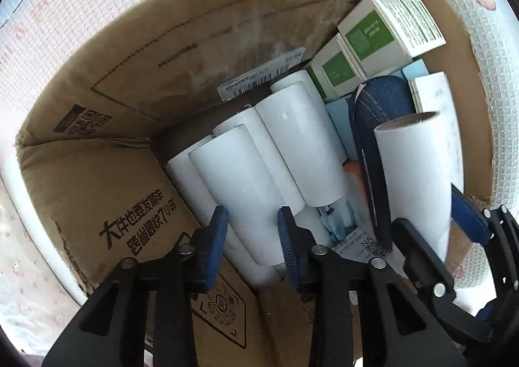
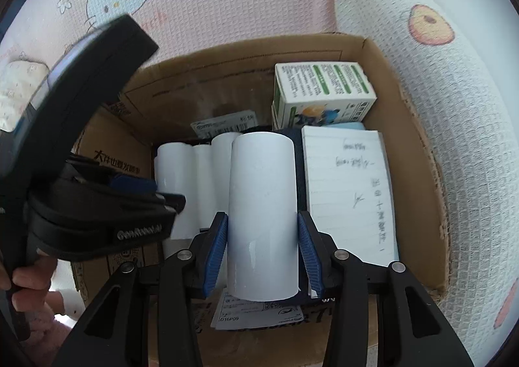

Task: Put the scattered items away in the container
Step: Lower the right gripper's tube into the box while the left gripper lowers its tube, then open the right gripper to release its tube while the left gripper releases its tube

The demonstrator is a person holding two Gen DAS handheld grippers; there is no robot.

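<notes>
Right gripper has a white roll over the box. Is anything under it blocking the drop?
No clear floor below. The right gripper holds the white roll above a dark blue case wedged between the stacked rolls and the notepad in the cardboard box. It would land on top.

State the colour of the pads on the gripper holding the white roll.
Blue, ridged pads on the right gripper; the right wrist view shows them best.

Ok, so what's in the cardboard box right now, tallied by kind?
White paper rolls: 6 in view, more may lie beneath
Green-and-white cartons: 2
Lined notepad: 1
Denim pouch: 1
Total: 10 that can be told; a light blue item beside the pouch is unclear.
</notes>
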